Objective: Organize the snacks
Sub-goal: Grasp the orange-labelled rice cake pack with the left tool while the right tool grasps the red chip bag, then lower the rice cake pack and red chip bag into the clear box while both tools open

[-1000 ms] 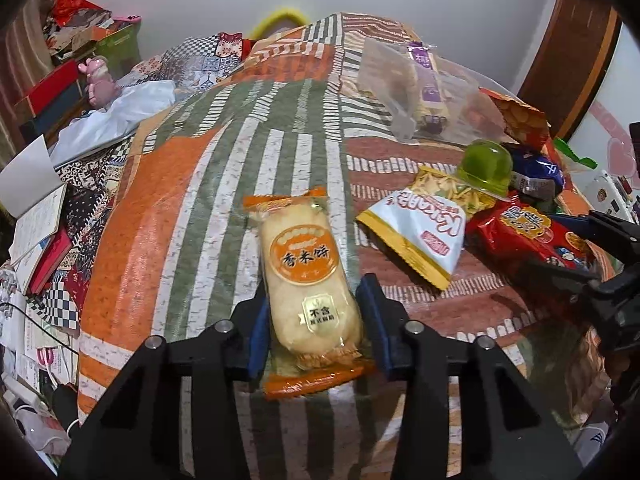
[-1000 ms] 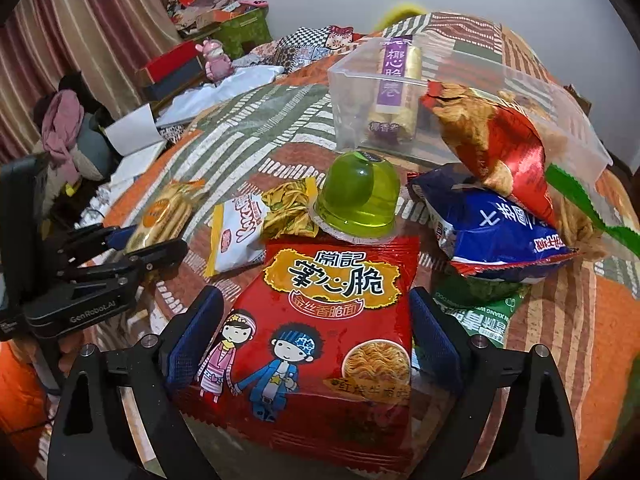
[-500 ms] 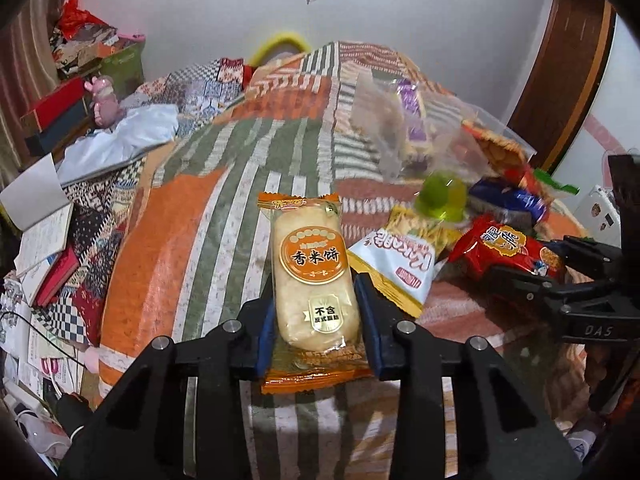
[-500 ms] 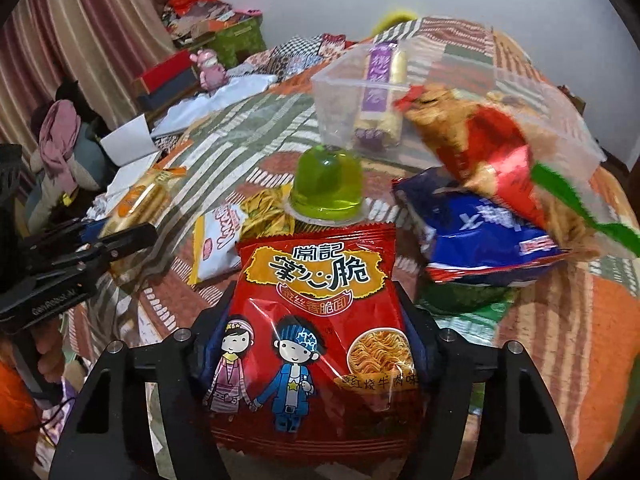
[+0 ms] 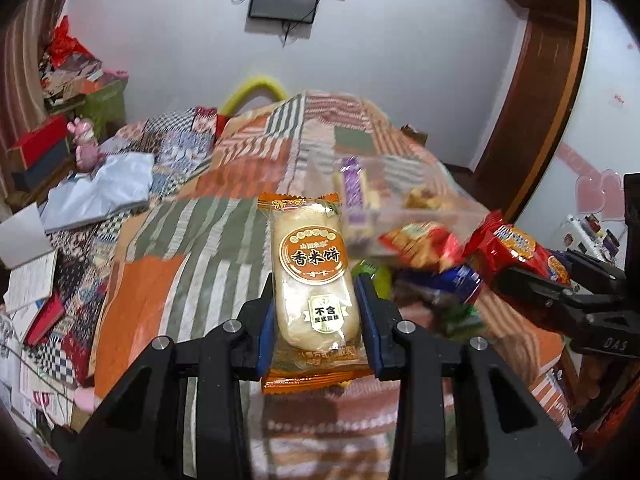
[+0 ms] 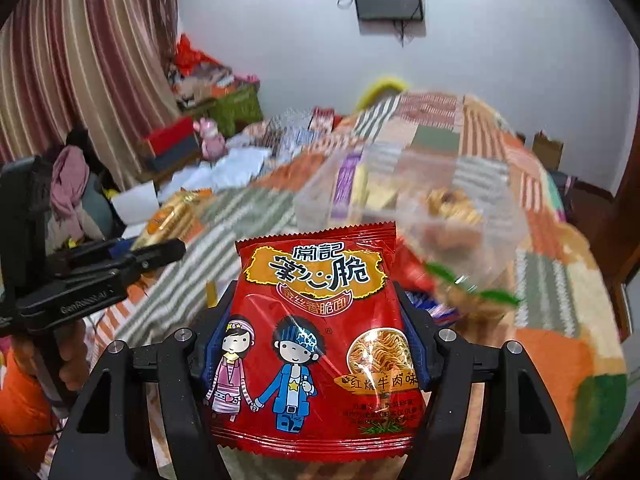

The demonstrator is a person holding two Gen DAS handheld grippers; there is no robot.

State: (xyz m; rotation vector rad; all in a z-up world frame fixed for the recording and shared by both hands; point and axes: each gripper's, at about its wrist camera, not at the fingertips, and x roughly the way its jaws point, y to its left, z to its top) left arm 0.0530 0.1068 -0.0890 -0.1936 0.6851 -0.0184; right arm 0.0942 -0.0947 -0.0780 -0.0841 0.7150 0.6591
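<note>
My left gripper (image 5: 316,312) is shut on an orange-edged rice cracker packet (image 5: 310,272) and holds it lifted above the quilt. My right gripper (image 6: 316,320) is shut on a red crispy-noodle bag (image 6: 316,328), also lifted; that bag shows at the right of the left wrist view (image 5: 516,248). A clear plastic bin (image 6: 404,196) stands ahead on the bed with a purple-wrapped snack (image 6: 344,184) inside; it also shows in the left wrist view (image 5: 404,196). The left gripper and its packet (image 6: 172,216) show at the left of the right wrist view.
More snacks lie near the bin: a red-orange chip bag (image 5: 416,244), a blue bag (image 5: 448,284), a green jelly cup (image 5: 372,276). The striped patchwork quilt (image 5: 208,248) covers the bed. Books and papers (image 5: 32,276) lie left; a wooden door frame (image 5: 536,104) stands right.
Both grippers have risen off the quilt with their packets and tilted up toward the bin. The right gripper closed on the noodle bag at the start.
</note>
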